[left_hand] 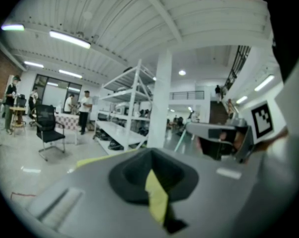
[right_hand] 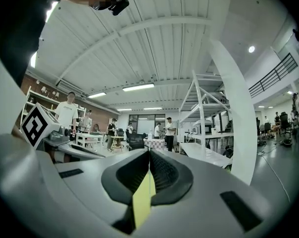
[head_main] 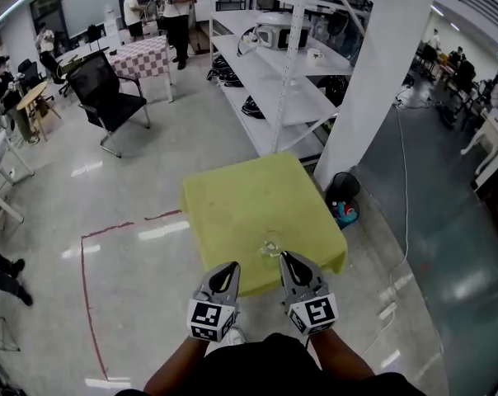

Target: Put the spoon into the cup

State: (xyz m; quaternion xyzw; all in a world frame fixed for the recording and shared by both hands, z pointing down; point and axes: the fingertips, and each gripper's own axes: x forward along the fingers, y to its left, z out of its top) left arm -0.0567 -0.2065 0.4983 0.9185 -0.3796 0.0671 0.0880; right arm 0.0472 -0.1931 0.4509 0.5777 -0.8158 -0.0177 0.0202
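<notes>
Yellow-green cloth covers the low table (head_main: 241, 196) at which a person stands with 2 pairs of tongs held out over its near edge. A clear glass cup (head_main: 271, 243) sits on the table close to that edge. It lies just ahead of the right tongs (head_main: 286, 257) and a little further from the left tongs (head_main: 230, 266), so the right hand looks the nearer one.

Both pairs are pressed together with nothing gripped. In the left gripper view the left tongs (left_hand: 152, 175) show only a thin wedge of yellow table between their pads. In the right gripper view the right tongs (right_hand: 148, 175) show the same narrow strip. Both gripper views look out level across the room, not down at the table top.

The spoon cannot be made out with any certainty. There is a faint glint by the cup, too small to say which way its handle runs. On this evidence the task has not yet begun, and finding the spoon's long axis comes first.
</notes>
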